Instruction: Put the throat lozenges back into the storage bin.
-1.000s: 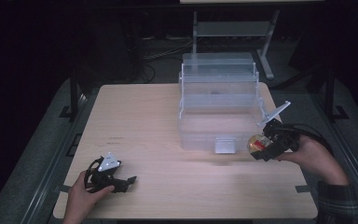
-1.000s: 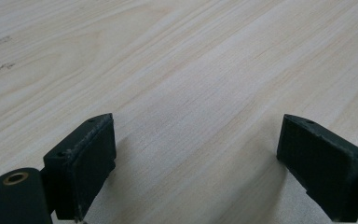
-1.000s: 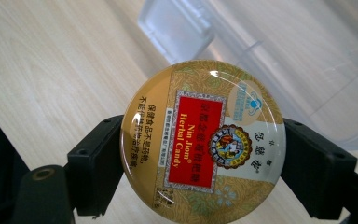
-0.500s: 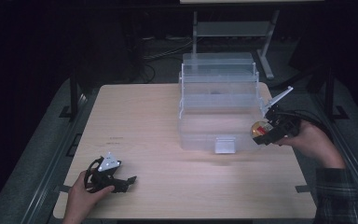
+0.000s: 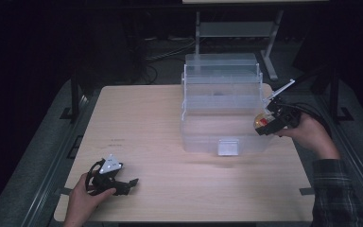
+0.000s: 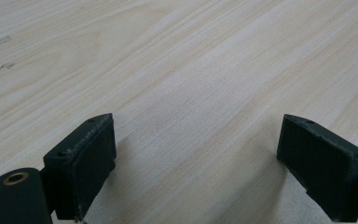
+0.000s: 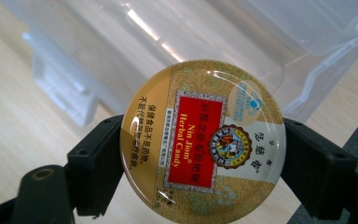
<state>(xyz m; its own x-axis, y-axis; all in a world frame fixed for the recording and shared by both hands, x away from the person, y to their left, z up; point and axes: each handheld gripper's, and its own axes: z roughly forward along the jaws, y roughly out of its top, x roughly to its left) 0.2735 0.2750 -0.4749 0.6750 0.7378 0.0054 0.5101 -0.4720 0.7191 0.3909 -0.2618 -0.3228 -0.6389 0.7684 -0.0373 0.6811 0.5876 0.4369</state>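
My right gripper (image 5: 264,124) is shut on a round gold candy tin (image 7: 203,140) with a red label, its black jaws pressing the tin's rim on both sides. I hold the candy tin (image 5: 262,121) in the air at the right side of a clear plastic tiered box (image 5: 221,109), close to its lower drawer. In the right gripper view the clear box (image 7: 214,42) lies just behind the tin. My left gripper (image 5: 128,184) rests on the table at the near left, open, with bare wood between its jaws (image 6: 196,158).
The light wood table (image 5: 137,123) carries the clear box at its back right. A white latch (image 5: 228,146) sits on the box's front. A metal stand (image 5: 236,28) is beyond the table in the dark. Dark floor borders the right table edge.
My right gripper has carried the candy tin away from me and slightly up, along the right side of the clear box. The left gripper has stayed still.
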